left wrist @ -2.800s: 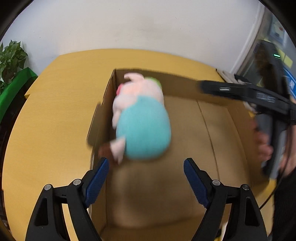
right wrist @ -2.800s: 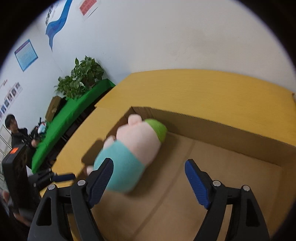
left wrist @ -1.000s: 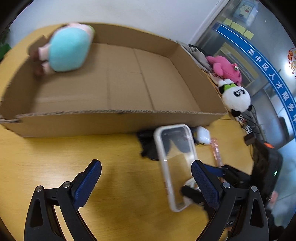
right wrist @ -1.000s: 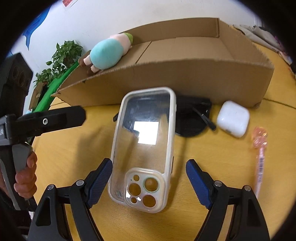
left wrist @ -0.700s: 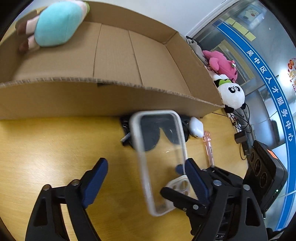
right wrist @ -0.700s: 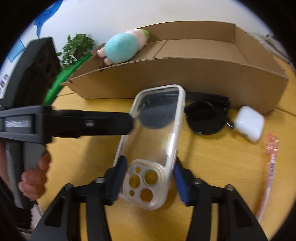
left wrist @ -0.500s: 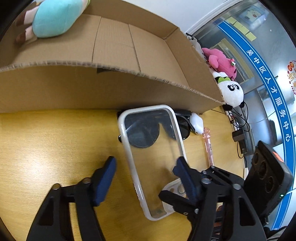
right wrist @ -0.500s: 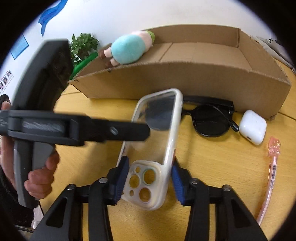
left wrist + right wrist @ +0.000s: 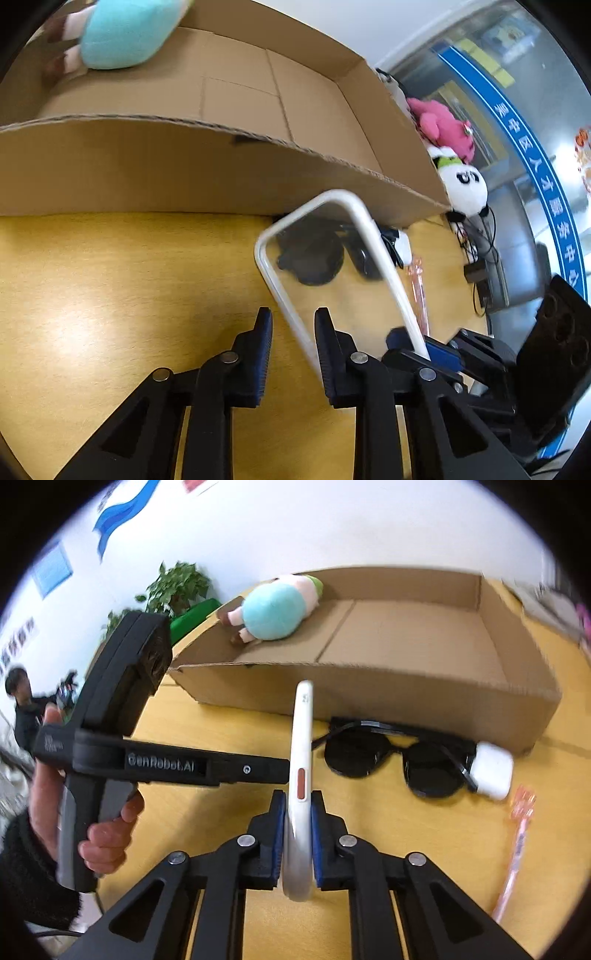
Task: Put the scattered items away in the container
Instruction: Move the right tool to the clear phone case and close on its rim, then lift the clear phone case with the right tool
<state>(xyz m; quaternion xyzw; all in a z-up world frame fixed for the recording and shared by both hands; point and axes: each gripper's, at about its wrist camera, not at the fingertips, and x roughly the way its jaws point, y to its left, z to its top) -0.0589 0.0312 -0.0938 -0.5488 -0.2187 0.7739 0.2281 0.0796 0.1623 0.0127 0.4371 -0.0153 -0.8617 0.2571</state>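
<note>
1. The right gripper (image 9: 297,834) pinches the camera end of a clear, white-rimmed phone case (image 9: 301,775), which stands on edge above the yellow wooden table (image 9: 229,720).
2. The left gripper (image 9: 291,343) has its blue pads nearly closed around the case's side rim (image 9: 295,321); contact cannot be told.
3. Black sunglasses (image 9: 391,757), a white earbud case (image 9: 493,770) and a pink pen (image 9: 517,845) lie before the open cardboard box (image 9: 369,686).
4. A turquoise-and-pink plush toy (image 9: 277,607) lies inside the box's far left corner.
</note>
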